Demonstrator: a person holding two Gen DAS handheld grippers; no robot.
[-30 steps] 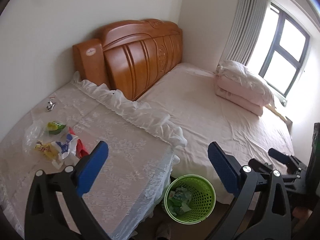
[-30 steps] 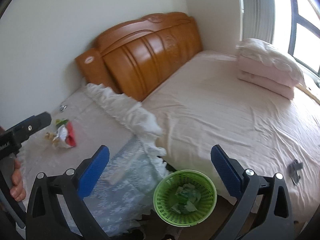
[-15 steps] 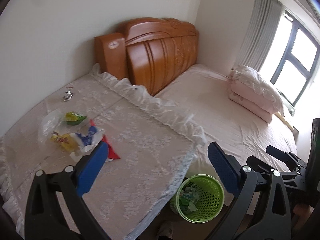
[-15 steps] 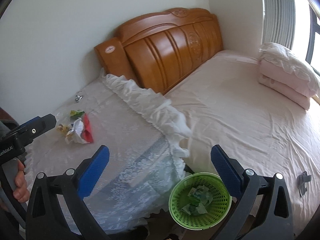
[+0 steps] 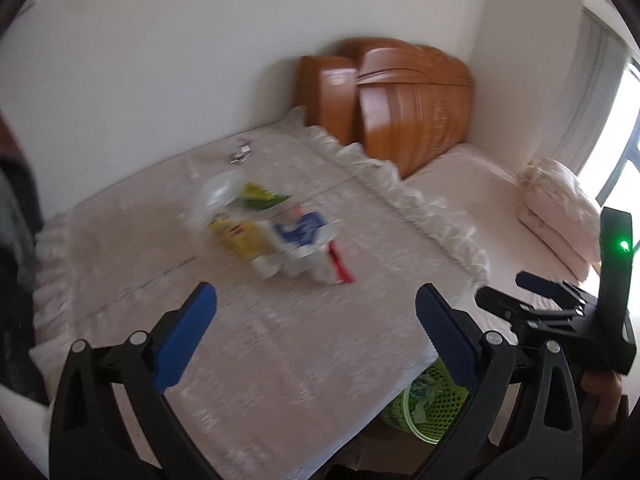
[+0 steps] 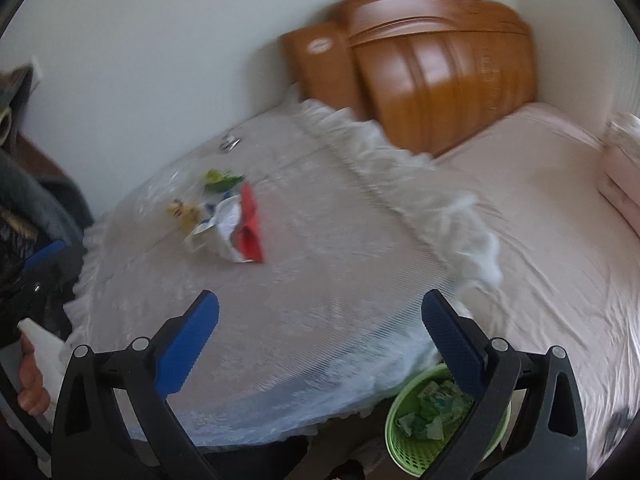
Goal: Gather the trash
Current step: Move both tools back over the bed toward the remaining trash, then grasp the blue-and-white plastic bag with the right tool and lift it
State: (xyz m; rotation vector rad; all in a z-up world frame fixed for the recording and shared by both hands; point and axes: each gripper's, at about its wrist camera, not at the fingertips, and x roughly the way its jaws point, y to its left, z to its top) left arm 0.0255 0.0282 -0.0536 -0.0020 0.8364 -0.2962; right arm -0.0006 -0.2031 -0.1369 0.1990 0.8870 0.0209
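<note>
Bedroom setting: lace-covered table standing just beside a bed with a carved wooden headboard; both views are smearing with motion blur. Trash pile is lying on the tablecloth toward the wall side: a white-and-blue wrapper, a yellow packet, a green scrap, a red-edged piece and what looks like clear plastic, all touching or overlapping. Green mesh wastebasket is sitting on the floor below the table's near corner, already holding crumpled scraps.

Left gripper is hovering over the near part of the table, jaws spread wide, nothing between them. Right gripper is showing the same: wide apart, holding nothing. A small metal object is resting near the wall, apart from the pile; too blurred to identify.

Risks, as judged: the overlapping wrappers are light and slippery, so one pinch may be lifting only part of the pile and scattering the rest. Closing low could be snagging the lace cloth and dragging it. The basket is partly tucked under the table edge, so a drop could be missing it.
</note>
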